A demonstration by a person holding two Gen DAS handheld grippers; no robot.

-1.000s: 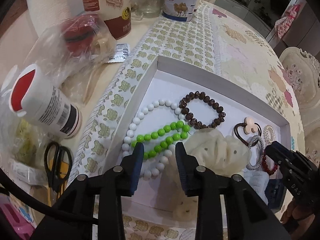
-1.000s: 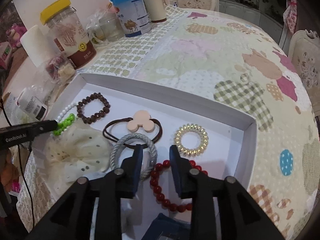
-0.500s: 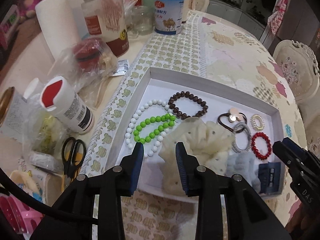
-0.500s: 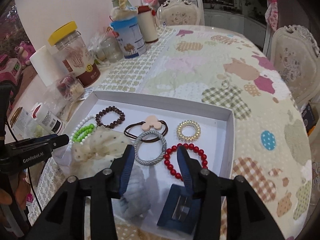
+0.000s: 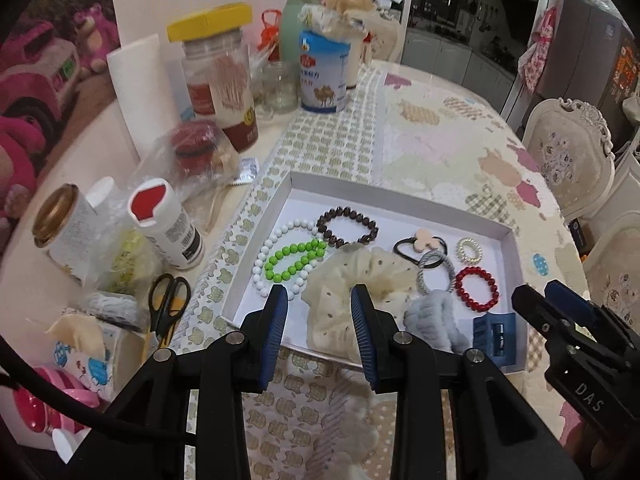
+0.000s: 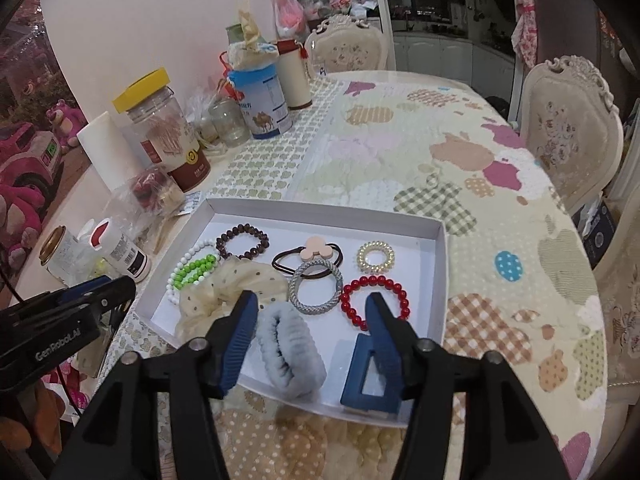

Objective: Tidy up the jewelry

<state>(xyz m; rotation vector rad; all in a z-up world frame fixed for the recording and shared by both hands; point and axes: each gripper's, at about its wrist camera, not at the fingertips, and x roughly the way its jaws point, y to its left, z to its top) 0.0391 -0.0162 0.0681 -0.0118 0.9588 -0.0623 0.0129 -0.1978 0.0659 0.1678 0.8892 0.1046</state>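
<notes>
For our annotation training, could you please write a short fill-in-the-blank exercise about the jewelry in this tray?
1. The green bead bracelet lies inside the loop of the ____ bead strand.
2. The pink charm hair tie overlaps the ____ braided ring.
3. The blue hair clip sits nearest the ____ bead bracelet.
4. The tray itself is ____.

Missing words: white; grey; red; white

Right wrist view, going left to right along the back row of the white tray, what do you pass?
White bead bracelet → dark brown bead bracelet → brown hair tie with the pink charm → gold coil hair tie, all inside the white tray.
</notes>
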